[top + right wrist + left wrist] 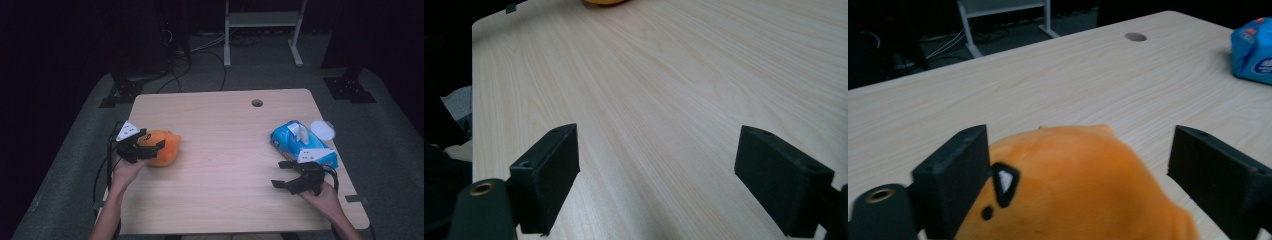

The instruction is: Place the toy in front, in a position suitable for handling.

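Orange toy (1083, 185) plush, fuzzy; table (225, 150) pale matt wood-grain; wipes pack (300, 142) glossy plastic.

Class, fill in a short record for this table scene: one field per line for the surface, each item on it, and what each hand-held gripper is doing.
surface: light wooden table with a round hole near the far edge
toy: orange plush toy, near the table's left side
left gripper: jaws set around the plush toy, one jaw against it, the other apart from it
pack: blue wet-wipes pack, on the table's right side
lid: round white lid, beside the pack
right gripper: open, over bare table, holding nothing
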`<state>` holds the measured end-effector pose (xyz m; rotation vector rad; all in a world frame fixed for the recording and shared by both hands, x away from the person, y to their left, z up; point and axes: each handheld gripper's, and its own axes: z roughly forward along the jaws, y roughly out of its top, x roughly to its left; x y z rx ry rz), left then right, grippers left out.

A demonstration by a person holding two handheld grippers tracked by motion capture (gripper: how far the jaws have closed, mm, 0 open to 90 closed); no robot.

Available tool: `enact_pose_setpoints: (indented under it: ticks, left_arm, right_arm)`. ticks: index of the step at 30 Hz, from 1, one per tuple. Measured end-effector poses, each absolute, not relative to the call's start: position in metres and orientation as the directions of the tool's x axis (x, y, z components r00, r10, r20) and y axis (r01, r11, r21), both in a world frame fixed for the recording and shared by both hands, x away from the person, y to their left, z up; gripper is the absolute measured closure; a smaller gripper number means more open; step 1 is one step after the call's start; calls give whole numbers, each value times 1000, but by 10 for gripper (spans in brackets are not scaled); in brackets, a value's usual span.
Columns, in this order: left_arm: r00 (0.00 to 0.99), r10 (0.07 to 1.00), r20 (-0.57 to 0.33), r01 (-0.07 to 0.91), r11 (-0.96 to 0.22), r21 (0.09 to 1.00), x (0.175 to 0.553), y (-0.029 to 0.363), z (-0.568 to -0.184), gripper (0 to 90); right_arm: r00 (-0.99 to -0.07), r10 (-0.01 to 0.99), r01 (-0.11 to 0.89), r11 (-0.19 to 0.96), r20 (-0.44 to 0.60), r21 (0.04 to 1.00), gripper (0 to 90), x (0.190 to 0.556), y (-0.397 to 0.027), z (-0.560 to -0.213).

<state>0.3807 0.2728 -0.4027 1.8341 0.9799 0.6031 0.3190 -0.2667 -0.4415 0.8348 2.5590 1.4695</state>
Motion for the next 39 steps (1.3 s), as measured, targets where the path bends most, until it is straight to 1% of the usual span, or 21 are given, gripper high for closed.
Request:
enact_pose_setpoints:
  ticks: [2, 4, 8, 9, 10, 11, 12, 18, 19, 23, 24, 25, 30, 33, 36, 39]
  left_arm:
    - [558, 830, -17, 387, -242, 890, 384, 275, -407, 149]
    - [556, 831, -15, 401, -252, 881, 387, 275, -412, 162]
    - [553, 833, 8, 400, -274, 875, 388, 272, -418, 241]
    - [552, 834, 24, 398, -288, 871, 387, 271, -420, 241]
    - [549, 835, 41, 395, -302, 868, 387, 271, -421, 265]
    - [539, 840, 62, 399, -319, 860, 385, 270, -424, 318]
    - [539, 840, 62, 399, -319, 860, 385, 270, -424, 347]
    - [531, 843, 90, 401, -344, 849, 384, 269, -425, 489]
    - [529, 841, 108, 399, -359, 844, 384, 268, -424, 509]
    - [523, 845, 111, 397, -356, 846, 383, 267, -423, 560]
    - [518, 848, 112, 394, -353, 849, 383, 268, -422, 560]
    - [514, 851, 105, 390, -341, 855, 381, 268, -421, 588]
    - [507, 857, 96, 378, -321, 868, 378, 270, -417, 654]
    - [493, 867, 78, 373, -292, 881, 377, 275, -413, 680]
    - [484, 871, 83, 364, -286, 886, 377, 276, -409, 703]
    - [479, 877, 50, 362, -249, 898, 377, 280, -403, 714]
  right_arm:
    - [-852, 486, 416, 397, 197, 818, 167, 320, -266, -442]
    - [-851, 486, 420, 401, 199, 814, 167, 319, -266, -443]
    - [-849, 490, 419, 399, 196, 816, 168, 317, -267, -443]
    - [-850, 490, 417, 400, 194, 816, 168, 316, -268, -442]
    - [-848, 492, 419, 398, 196, 816, 168, 315, -268, -442]
    - [-848, 492, 419, 396, 196, 817, 168, 314, -268, -442]
    - [-848, 492, 419, 396, 196, 817, 168, 314, -268, -442]
    - [-849, 490, 418, 398, 196, 817, 169, 313, -267, -441]
    - [-850, 490, 415, 400, 192, 817, 171, 311, -267, -441]
    - [-852, 490, 406, 395, 185, 824, 172, 311, -268, -439]
    - [-852, 490, 406, 395, 185, 824, 172, 311, -268, -439]
    - [-851, 491, 406, 392, 186, 826, 172, 311, -268, -439]
    - [-851, 490, 407, 390, 188, 826, 172, 312, -267, -439]
    - [-853, 488, 402, 388, 185, 829, 172, 312, -267, -438]
    - [-852, 489, 402, 383, 186, 832, 172, 312, -268, -438]
    - [-849, 493, 406, 380, 189, 831, 172, 312, -269, -438]
